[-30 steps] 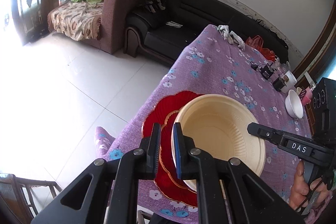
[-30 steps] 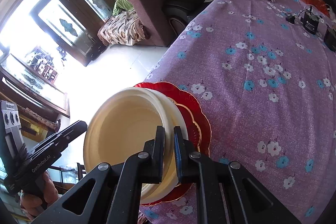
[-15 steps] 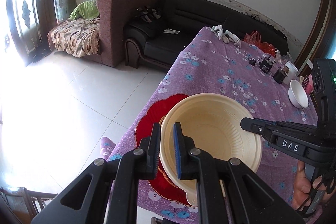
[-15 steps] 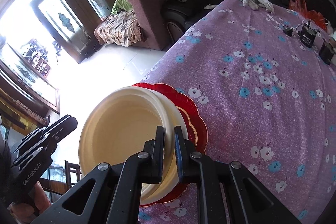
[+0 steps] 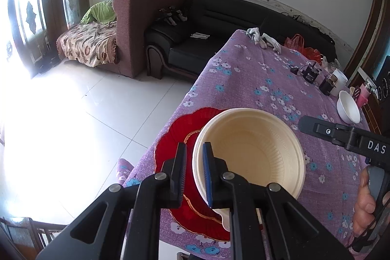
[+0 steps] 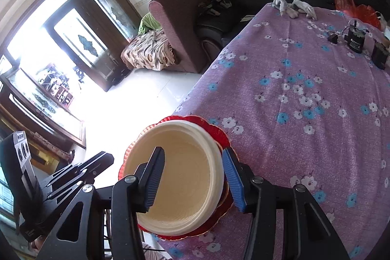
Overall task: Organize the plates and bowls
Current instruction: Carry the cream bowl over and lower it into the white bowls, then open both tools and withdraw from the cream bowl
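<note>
A cream plastic bowl [image 5: 253,152] is held above a stack of red scalloped plates [image 5: 175,135] at the near left corner of the purple flowered table. My left gripper [image 5: 194,171] is shut on the bowl's near rim. In the right wrist view the same cream bowl [image 6: 180,177] sits over the red plates [image 6: 219,133]. My right gripper [image 6: 192,177] is open, one finger inside the bowl and the other outside its right wall. A white bowl [image 5: 348,110] stands at the far right of the table.
The table's left edge [image 5: 195,89] drops to a white tiled floor. Black chargers [image 6: 355,40], a white cloth [image 6: 292,6] and a red bag [image 6: 353,6] lie at the far end. A pink cup [image 5: 363,94] stands near the white bowl. Sofas stand beyond.
My right gripper has opened and let go of the bowl's rim. The left gripper still holds the bowl, which has lifted and tilted a little.
</note>
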`<state>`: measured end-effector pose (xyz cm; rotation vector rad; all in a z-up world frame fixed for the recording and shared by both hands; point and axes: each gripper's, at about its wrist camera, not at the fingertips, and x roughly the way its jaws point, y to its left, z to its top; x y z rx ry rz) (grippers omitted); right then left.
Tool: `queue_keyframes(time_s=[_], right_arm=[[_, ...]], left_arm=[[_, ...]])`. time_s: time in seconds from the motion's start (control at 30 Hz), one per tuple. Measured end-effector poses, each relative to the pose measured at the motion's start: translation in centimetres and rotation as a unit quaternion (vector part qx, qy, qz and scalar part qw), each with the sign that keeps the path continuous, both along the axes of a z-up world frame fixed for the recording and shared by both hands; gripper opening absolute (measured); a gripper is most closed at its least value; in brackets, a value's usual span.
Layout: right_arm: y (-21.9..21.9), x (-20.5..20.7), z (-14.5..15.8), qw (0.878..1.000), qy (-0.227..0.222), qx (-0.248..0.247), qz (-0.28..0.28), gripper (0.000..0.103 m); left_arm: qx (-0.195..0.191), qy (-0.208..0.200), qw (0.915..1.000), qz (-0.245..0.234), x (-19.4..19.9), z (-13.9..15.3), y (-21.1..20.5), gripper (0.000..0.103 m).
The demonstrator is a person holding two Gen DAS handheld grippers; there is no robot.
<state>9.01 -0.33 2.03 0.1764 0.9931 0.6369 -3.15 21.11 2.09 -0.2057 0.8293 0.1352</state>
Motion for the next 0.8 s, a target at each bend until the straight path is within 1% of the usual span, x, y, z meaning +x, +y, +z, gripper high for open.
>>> queue_keyframes(time_s=[0.07, 0.33, 0.43, 0.5, 0.63, 0.77, 0.8], right_arm=[[-1.2, 0.1, -0.2, 1.000, -0.002, 0.014, -0.012, 0.054], [-6.3, 0.7, -1.8, 0.998, 0.013, 0.027, -0.060, 0.054], [-8.1, 0.6, -1.9, 0.997, 0.015, 0.034, -0.073, 0.054], [-9.1, 0.3, -1.8, 0.996, 0.014, 0.037, -0.080, 0.054], [-11.0, -0.1, -1.7, 0.995, 0.015, 0.043, -0.087, 0.054], [-13.4, -0.6, -1.7, 0.994, 0.014, 0.051, -0.097, 0.054], [-14.2, -0.7, -1.7, 0.993, 0.014, 0.055, -0.102, 0.054]], left_arm=[[0.004, -0.002, 1.0000, -0.003, 0.0, 0.1, -0.4, 0.014], [0.019, -0.006, 0.9995, -0.022, 0.4, 0.5, -3.0, 0.017], [0.029, -0.008, 0.9992, -0.025, 0.4, 0.7, -4.1, 0.021], [0.033, -0.010, 0.9990, -0.028, 0.4, 0.9, -4.8, 0.026], [0.044, -0.014, 0.9984, -0.034, 0.4, 1.4, -6.6, 0.032], [0.058, -0.021, 0.9970, -0.046, 0.7, 2.1, -9.0, 0.041], [0.062, -0.022, 0.9966, -0.049, 0.8, 2.3, -9.8, 0.042]])
